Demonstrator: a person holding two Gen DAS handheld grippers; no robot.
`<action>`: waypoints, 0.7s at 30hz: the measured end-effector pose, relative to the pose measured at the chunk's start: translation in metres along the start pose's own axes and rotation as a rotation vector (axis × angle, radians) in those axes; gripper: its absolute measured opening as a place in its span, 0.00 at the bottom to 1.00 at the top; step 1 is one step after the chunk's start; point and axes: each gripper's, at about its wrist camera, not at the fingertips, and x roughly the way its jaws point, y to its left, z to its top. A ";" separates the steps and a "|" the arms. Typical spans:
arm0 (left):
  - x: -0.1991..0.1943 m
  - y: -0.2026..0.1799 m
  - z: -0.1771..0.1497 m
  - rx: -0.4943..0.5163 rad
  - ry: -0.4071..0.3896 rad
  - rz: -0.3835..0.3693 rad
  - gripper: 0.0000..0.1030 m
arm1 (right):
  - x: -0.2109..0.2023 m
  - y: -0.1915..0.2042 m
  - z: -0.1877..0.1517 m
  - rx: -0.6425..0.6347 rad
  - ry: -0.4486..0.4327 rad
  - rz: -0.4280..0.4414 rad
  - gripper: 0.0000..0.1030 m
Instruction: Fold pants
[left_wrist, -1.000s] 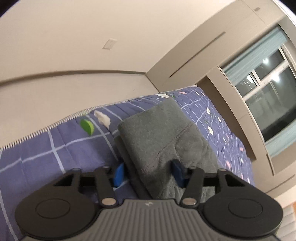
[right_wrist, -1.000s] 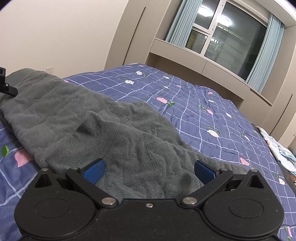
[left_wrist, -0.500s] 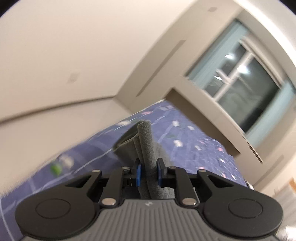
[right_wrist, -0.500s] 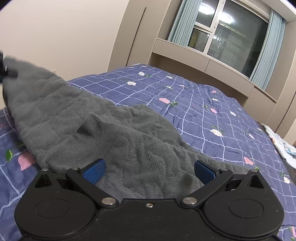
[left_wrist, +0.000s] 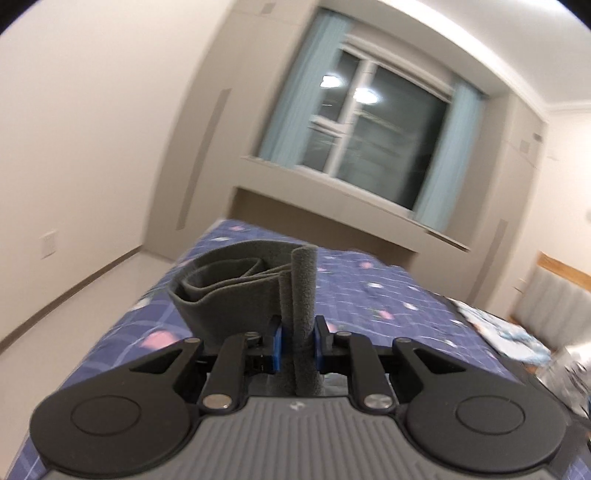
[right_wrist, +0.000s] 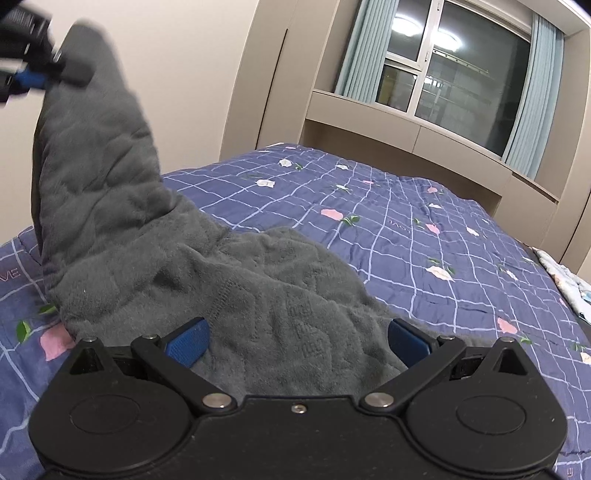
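Item: grey fleece pants (right_wrist: 258, 295), on bed (right_wrist: 406, 229), one end raised. Soft, thick, limp; drapes, non-slip. Grip pt: hem/waistband edge, layers bunched. Left tongs (left_wrist: 297, 341) clamped on hem. Right tongs (right_wrist: 295, 339) wide apart, empty, over waist end.

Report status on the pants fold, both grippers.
Left gripper shut on grey pants, one end lifted off the bed. Right gripper open over the end lying flat, pads clear of the cloth. Nothing in the way.
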 end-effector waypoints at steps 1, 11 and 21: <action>0.001 -0.010 0.002 0.025 0.001 -0.029 0.17 | 0.000 -0.001 -0.001 0.002 -0.001 0.001 1.00; 0.012 -0.118 -0.008 0.281 0.061 -0.247 0.16 | -0.040 -0.045 -0.016 0.018 -0.065 -0.083 1.00; 0.022 -0.201 -0.075 0.434 0.229 -0.421 0.16 | -0.091 -0.125 -0.068 0.085 -0.028 -0.284 1.00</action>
